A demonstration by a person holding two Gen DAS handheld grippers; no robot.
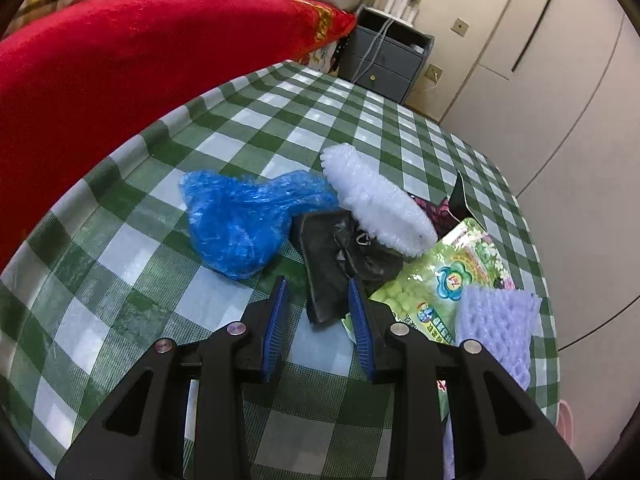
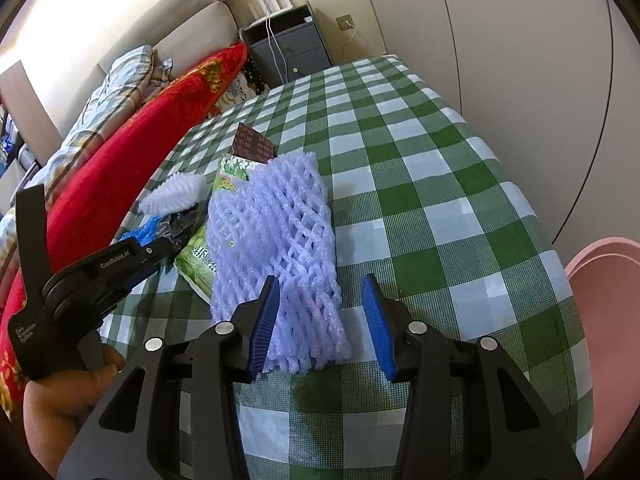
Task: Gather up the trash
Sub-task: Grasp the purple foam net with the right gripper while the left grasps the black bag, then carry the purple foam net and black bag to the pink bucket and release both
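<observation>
Trash lies on the green checked table (image 1: 120,248). In the left wrist view I see a blue plastic bag (image 1: 244,216), a black bag (image 1: 340,260), white foam netting (image 1: 376,200), a green snack packet (image 1: 432,280) and purple foam netting (image 1: 496,320). My left gripper (image 1: 318,292) is open, its jaws on either side of the black bag's near end. In the right wrist view my right gripper (image 2: 322,294) is open around the near end of the purple foam netting (image 2: 280,240). The left gripper (image 2: 160,252) shows at the left there.
A dark wrapper (image 2: 252,144) lies beyond the packet (image 2: 200,260). A red pillow (image 1: 120,60) borders the table's left side. A grey nightstand (image 1: 384,60) stands behind the table. A pink bin (image 2: 604,320) sits off the table's right edge. White wardrobe doors (image 1: 560,80) are on the right.
</observation>
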